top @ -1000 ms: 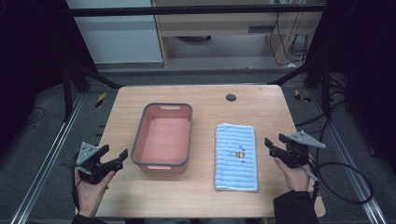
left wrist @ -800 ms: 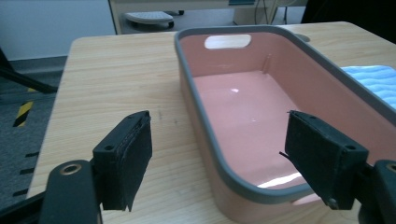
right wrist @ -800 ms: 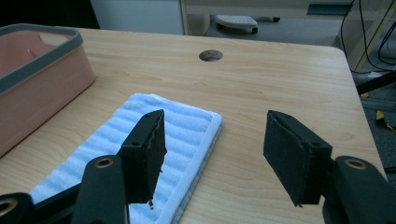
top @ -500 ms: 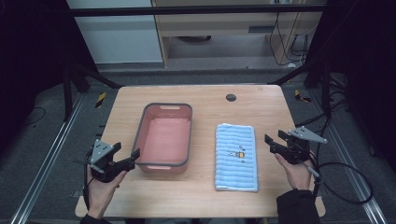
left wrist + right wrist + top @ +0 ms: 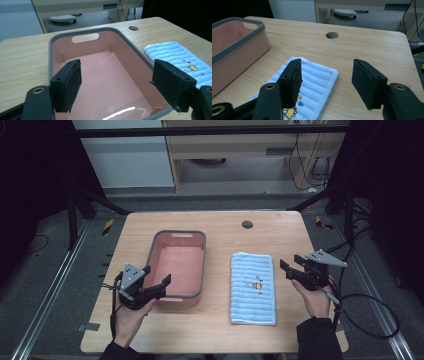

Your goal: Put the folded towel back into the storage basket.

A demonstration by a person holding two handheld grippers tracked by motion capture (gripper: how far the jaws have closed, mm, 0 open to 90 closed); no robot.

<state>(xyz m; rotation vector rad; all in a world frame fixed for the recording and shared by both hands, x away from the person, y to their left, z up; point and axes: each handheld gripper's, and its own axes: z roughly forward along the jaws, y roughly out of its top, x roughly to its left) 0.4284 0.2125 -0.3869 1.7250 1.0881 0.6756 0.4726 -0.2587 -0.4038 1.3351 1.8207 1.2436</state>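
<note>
Your left gripper (image 5: 161,286) hangs jaws wide apart over the near end of the pink bin (image 5: 178,263), holding nothing; your right gripper (image 5: 291,269) is also spread and empty, just right of the folded blue towel (image 5: 253,287); the towel lies flat just right of the bin, not touching it; likely step is getting the towel into the bin, my read only; bring the right gripper in low over the towel's right edge (image 5: 329,82), one jaw above and one sliding under the fold, then pinch all layers so it does not unfold on the lift; steady the bin by its near rim (image 5: 160,113) with the left gripper if it slides; keep cables off the towel.
</note>
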